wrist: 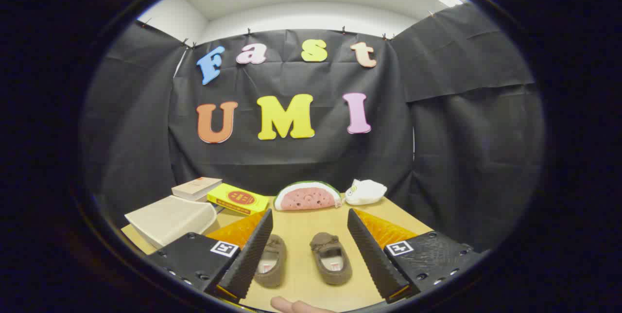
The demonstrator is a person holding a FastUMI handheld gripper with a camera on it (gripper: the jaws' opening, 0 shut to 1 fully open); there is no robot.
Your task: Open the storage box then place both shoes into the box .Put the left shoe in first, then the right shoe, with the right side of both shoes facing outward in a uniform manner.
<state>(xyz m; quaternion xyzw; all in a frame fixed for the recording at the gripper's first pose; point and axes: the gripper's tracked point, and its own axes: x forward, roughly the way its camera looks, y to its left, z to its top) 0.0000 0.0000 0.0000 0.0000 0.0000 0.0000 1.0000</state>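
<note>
fingers (311,254) apart, empty | shoes (330,258) between | storage box (170,219) beside, closed

Two brown shoes, one (272,267) beside the other (332,264); two books, pale (196,188) and yellow (238,199); one storage box (170,218); one watermelon plush (307,196); one white plush (365,192); one table (301,228)
</note>
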